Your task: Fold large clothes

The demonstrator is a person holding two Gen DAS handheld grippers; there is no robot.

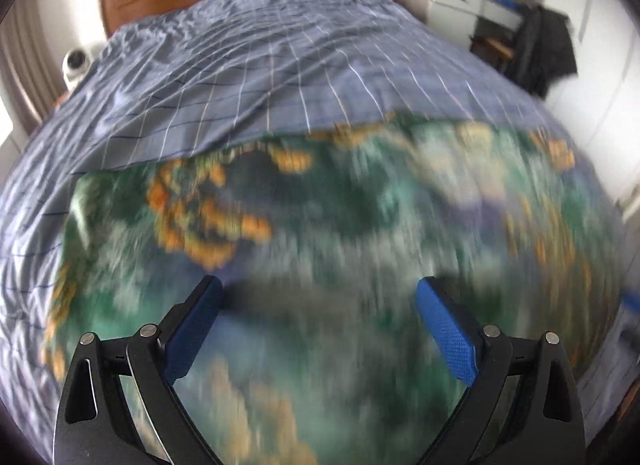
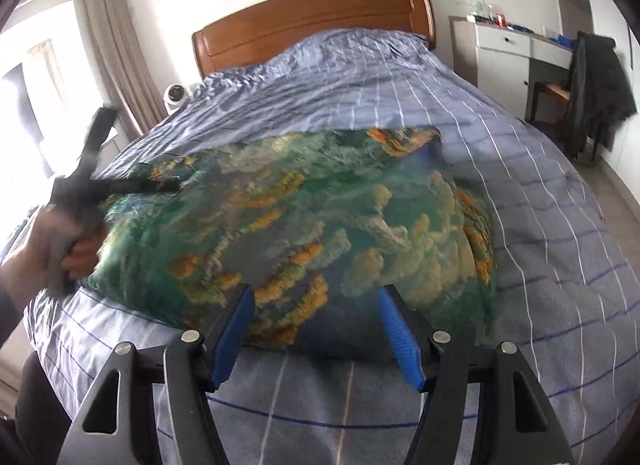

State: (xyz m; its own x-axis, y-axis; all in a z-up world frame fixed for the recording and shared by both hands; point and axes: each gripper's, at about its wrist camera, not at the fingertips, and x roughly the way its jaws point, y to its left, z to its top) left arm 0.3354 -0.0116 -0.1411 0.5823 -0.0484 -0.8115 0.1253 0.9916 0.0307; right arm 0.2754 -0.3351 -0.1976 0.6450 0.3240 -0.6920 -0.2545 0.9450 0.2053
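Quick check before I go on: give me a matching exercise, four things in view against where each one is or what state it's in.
Things:
1. printed garment
2. dark coat
3. right gripper
4. headboard

Places or states:
A. hanging over the chair by the white desk
B. jaws open, nothing between the pads
C. brown wood at the far end of the bed
D. spread on the checked blue bedcover

Pairs: 1-D, 2-A, 3-B, 4-C
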